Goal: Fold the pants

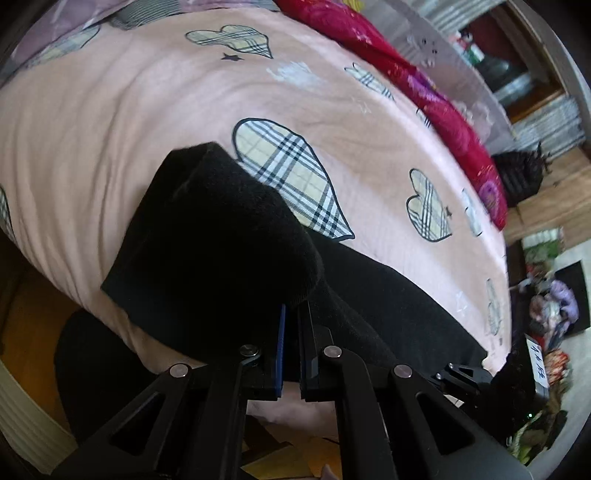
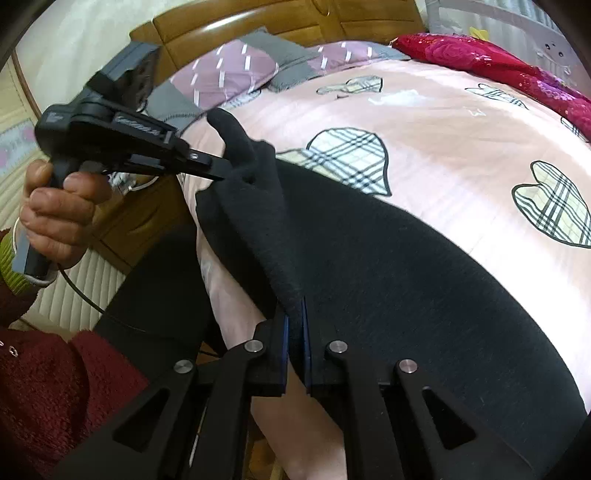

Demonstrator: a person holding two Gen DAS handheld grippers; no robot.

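Black pants (image 2: 406, 280) lie spread on a pink bed sheet (image 2: 443, 122) printed with plaid hearts. My right gripper (image 2: 294, 314) is shut on the near edge of the pants, a ridge of cloth pinched between its blue pads. In the right wrist view my left gripper (image 2: 225, 173), held by a hand (image 2: 55, 210), is shut on a raised corner of the same pants. Its own view shows the left gripper (image 1: 292, 308) clamped on a bunched fold of the black pants (image 1: 214, 236), lifted off the sheet (image 1: 147, 110). The right gripper's body (image 1: 465, 373) shows at the lower right there.
A red flowered quilt (image 2: 498, 62) lies along the far side of the bed. Pink and grey pillows (image 2: 236, 70) rest against a wooden headboard (image 2: 258, 29). The person's dark red sleeve (image 2: 48, 387) and black-clad leg (image 2: 159, 288) are at the bed's near left edge. Clutter covers the floor (image 1: 546, 314) beyond the bed.
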